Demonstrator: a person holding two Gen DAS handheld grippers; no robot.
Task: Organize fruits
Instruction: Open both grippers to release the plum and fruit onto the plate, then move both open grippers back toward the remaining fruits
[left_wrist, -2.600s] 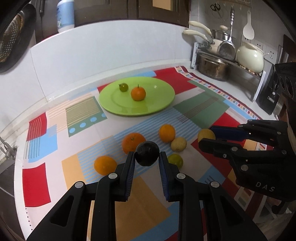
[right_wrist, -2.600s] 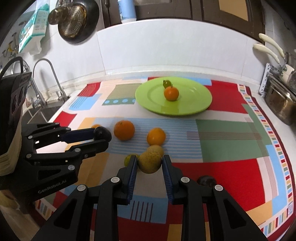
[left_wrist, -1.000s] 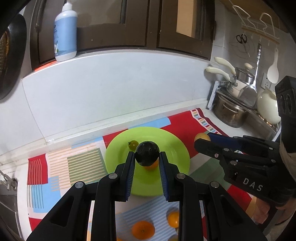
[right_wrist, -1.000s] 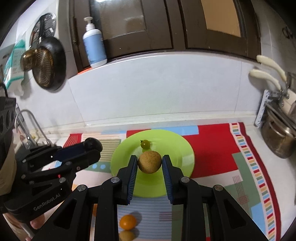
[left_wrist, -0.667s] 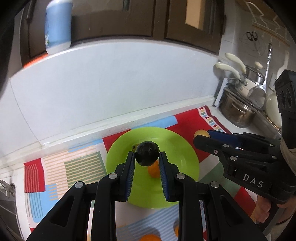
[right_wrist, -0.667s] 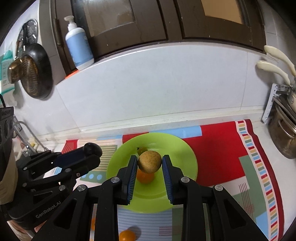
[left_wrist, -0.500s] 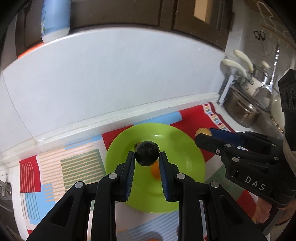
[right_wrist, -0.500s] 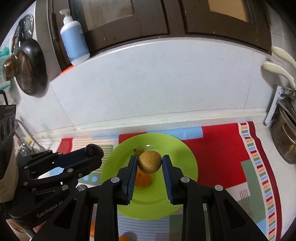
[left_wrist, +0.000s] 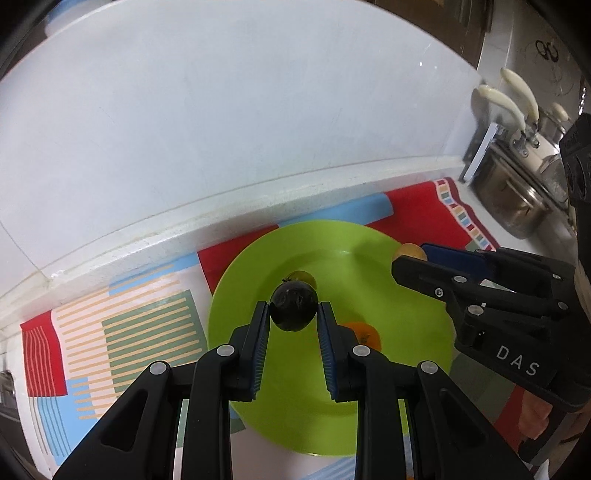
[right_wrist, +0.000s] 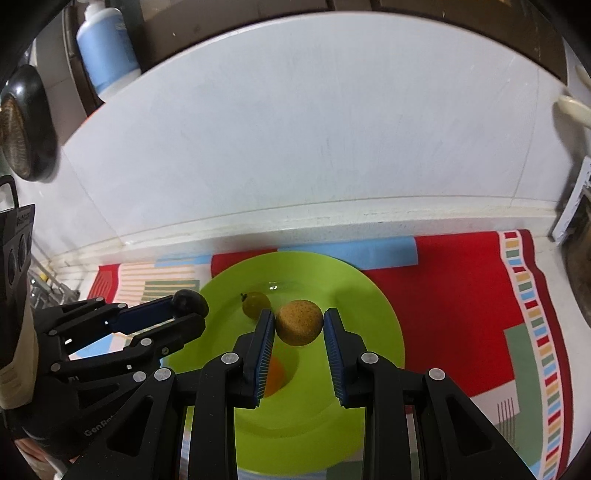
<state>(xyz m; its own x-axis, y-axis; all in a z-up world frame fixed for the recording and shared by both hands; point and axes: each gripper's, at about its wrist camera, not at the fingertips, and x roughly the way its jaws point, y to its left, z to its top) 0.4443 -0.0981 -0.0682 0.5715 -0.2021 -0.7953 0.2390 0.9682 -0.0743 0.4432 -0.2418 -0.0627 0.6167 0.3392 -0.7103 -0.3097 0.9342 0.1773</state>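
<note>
My left gripper (left_wrist: 293, 311) is shut on a dark round fruit (left_wrist: 294, 309) and hangs over the green plate (left_wrist: 413, 306). My right gripper (right_wrist: 299, 322) is shut on a speckled yellow-brown fruit (right_wrist: 299, 322) above the same green plate (right_wrist: 365, 325). On the plate lie a small yellow-green fruit (right_wrist: 255, 303) and an orange (right_wrist: 275, 374), both partly hidden by the fingers. In the left wrist view the right gripper (left_wrist: 408, 258) reaches in from the right with its fruit (left_wrist: 409, 252); in the right wrist view the left gripper (right_wrist: 190, 308) comes in from the left.
The plate rests on a colourful patchwork mat (right_wrist: 480, 291) against a white backsplash (right_wrist: 314, 129). A steel pot (left_wrist: 517, 206) and utensils stand at the right. A blue soap bottle (right_wrist: 107, 48) sits on the ledge above, and a strainer (right_wrist: 22, 125) hangs at the left.
Both grippers have moved forward and lower over the plate, each still holding its fruit. The plate now looms larger and the loose oranges on the mat have dropped out of view.
</note>
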